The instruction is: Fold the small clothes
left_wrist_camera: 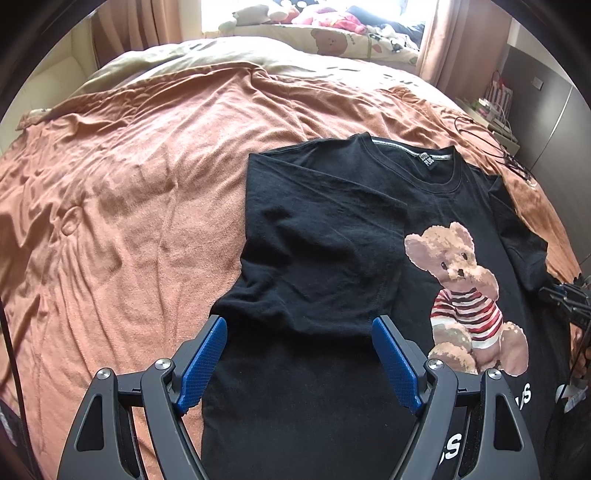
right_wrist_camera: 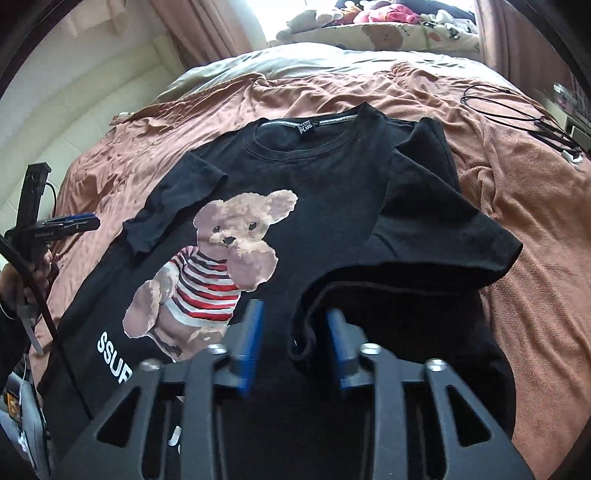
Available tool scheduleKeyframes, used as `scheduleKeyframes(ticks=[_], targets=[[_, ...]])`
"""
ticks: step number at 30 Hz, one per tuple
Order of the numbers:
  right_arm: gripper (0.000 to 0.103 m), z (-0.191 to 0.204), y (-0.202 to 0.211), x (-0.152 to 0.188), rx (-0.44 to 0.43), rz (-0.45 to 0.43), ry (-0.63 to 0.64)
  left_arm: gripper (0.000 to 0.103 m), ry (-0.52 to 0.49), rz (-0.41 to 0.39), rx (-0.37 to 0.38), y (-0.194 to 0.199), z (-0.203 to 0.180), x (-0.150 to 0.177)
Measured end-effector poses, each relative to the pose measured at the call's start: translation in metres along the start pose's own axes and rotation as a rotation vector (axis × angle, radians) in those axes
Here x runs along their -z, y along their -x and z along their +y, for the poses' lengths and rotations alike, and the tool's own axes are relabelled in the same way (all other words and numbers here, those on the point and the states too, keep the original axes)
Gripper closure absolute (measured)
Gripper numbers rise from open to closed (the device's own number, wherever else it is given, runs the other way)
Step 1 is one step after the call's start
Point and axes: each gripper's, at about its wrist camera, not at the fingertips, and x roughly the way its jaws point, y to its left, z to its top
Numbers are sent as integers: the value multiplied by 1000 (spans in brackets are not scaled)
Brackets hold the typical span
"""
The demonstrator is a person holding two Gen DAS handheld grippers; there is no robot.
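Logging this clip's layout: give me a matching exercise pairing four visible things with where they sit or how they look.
Things:
1. black T-shirt
2. bear print
3. black cables
4. plush toys

Descriptions:
A. by the window, beyond the bed
B. coiled on the blanket, apart from the shirt
C. lying on the orange blanket, both sides folded in
D. wears a red, white and dark striped top

Pairs: 1-C, 2-D, 3-B, 4-A

one t-shirt [left_wrist_camera: 332, 236], two tools [left_wrist_camera: 299, 325].
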Motion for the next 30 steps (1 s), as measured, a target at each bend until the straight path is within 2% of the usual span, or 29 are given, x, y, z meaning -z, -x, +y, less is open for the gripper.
scheduleKeyframes(ticks=[1,2,5,10,15,21,22,24,26,28,30], targets=[[35,4,1,-6,-6,-18,-4,21,0,-1,0,1,0,0],[34,0,9,-8,-15,-46,-16,21,0,-3,-1,2,1,0],[34,-14,34,-5,-40,-115,-95,21,1,-9,-1,5,2,1],[34,-61,58,12,4,-187,-297,21,12,-10,-6,6,8,3],[34,-99,50,26,13,-197,-492,21,34,-9,-3,2,16,4],[34,-108,30,26,47,-192,-545,21,26,4,-7,-2,19,7],[40,-109,27,24,61,-189,-542,21,24,4,-8,-2,19,7],[59,-112,20,16,89,-165,-529,21,22,0,-6,-2,21,6],[88,-111,16,5,116,-134,-513,21,26,-6,-4,-2,23,6],[93,-104,19,-6,122,-132,-492,21,33,-10,2,-2,24,6],[94,-92,24,-16,118,-149,-454,21,39,-12,6,-1,26,6]])
